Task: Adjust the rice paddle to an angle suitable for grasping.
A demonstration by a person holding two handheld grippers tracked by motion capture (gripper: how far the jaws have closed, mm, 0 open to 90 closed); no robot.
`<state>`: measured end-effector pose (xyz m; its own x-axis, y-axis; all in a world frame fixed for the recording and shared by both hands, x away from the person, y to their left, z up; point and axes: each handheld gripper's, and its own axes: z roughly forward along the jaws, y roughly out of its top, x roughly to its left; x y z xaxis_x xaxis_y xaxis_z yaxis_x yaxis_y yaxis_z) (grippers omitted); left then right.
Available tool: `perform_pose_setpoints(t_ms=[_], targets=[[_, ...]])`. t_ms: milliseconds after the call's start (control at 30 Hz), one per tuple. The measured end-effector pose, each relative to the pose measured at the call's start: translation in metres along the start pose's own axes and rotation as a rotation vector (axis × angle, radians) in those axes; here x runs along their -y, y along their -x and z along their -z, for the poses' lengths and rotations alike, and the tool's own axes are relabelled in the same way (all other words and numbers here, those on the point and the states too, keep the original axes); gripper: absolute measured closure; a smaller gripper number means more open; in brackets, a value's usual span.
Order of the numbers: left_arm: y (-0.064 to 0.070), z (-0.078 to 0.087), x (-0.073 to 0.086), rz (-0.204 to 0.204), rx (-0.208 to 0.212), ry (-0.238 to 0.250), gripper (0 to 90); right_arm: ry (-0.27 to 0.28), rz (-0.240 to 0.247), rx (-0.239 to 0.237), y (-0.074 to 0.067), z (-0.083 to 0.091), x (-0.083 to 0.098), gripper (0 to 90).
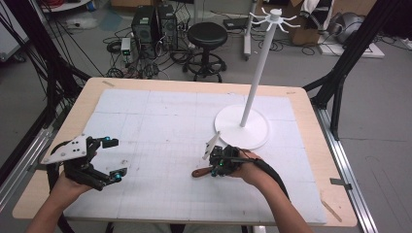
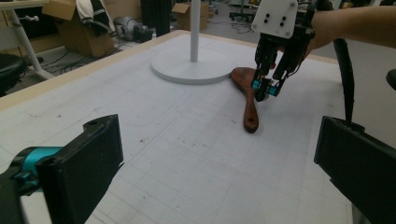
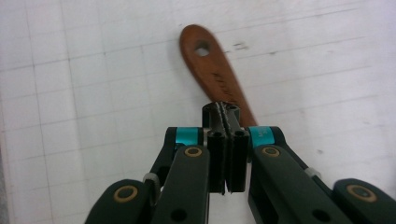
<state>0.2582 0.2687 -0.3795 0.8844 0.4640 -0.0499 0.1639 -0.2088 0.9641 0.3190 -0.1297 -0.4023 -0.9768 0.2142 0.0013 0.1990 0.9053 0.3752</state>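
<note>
A brown wooden spoon (image 3: 212, 65) with a hole in its handle end lies flat on the white gridded mat (image 1: 160, 126). Its wide end points towards the white stand's round base (image 1: 241, 127). My right gripper (image 3: 226, 114) is shut, jaws pressed together, tips right over the handle's middle with nothing seen between them. The left gripper view shows that right gripper (image 2: 265, 89) tipped down onto the spoon (image 2: 251, 112). My left gripper (image 1: 114, 158) hovers open near the table's front left, well apart from the spoon (image 1: 199, 172).
A tall white pole with hook arms at its top (image 1: 274, 17) rises from the round base at the mat's back right. The wooden table edge (image 1: 58, 131) borders the mat. A black stool (image 1: 207, 36) and computer boxes stand on the floor beyond.
</note>
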Motion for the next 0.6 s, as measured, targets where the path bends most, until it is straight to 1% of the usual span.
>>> perform_pose_setpoints(t_ms=[67, 100, 133, 167, 267, 300, 333, 400, 500, 533, 600], targets=[[0.000, 0.000, 0.000, -0.004, 0.000, -0.002, 1.8, 0.006, -0.020, 0.021, 0.004, 0.003, 0.003, 89.5], [0.000, 0.000, 0.000, -0.004, 0.000, -0.002, 1.7, 0.006, -0.020, 0.021, 0.004, 0.003, 0.003, 89.5], [0.000, -0.001, 0.000, -0.002, 0.002, -0.005, 1.7, 0.011, -0.037, 0.037, 0.009, 0.005, 0.004, 89.5], [0.000, -0.001, 0.000, -0.002, 0.002, -0.005, 1.7, 0.012, -0.046, 0.046, 0.011, 0.006, 0.005, 89.5], [0.001, -0.001, 0.000, -0.003, 0.002, -0.006, 1.7, -0.001, -0.066, 0.081, 0.017, 0.004, 0.005, 89.5], [0.001, -0.001, 0.000, -0.003, 0.002, -0.006, 1.8, -0.001, -0.066, 0.081, 0.017, 0.004, 0.005, 89.5], [0.001, -0.001, 0.000, -0.001, 0.001, -0.005, 1.8, -0.013, -0.079, 0.100, 0.021, 0.001, 0.006, 89.5], [0.000, -0.001, 0.001, -0.001, 0.002, -0.005, 1.8, -0.027, -0.097, 0.117, 0.025, -0.001, 0.007, 89.5], [0.000, -0.001, 0.001, -0.001, 0.002, -0.007, 1.8, -0.041, -0.123, 0.131, 0.031, -0.003, 0.009, 89.5], [0.000, -0.001, 0.001, -0.001, 0.002, -0.007, 1.8, -0.041, -0.123, 0.131, 0.031, -0.003, 0.009, 89.5], [0.000, -0.001, 0.001, -0.004, 0.004, -0.007, 1.8, -0.053, -0.149, 0.139, 0.036, -0.004, 0.012, 89.5]])
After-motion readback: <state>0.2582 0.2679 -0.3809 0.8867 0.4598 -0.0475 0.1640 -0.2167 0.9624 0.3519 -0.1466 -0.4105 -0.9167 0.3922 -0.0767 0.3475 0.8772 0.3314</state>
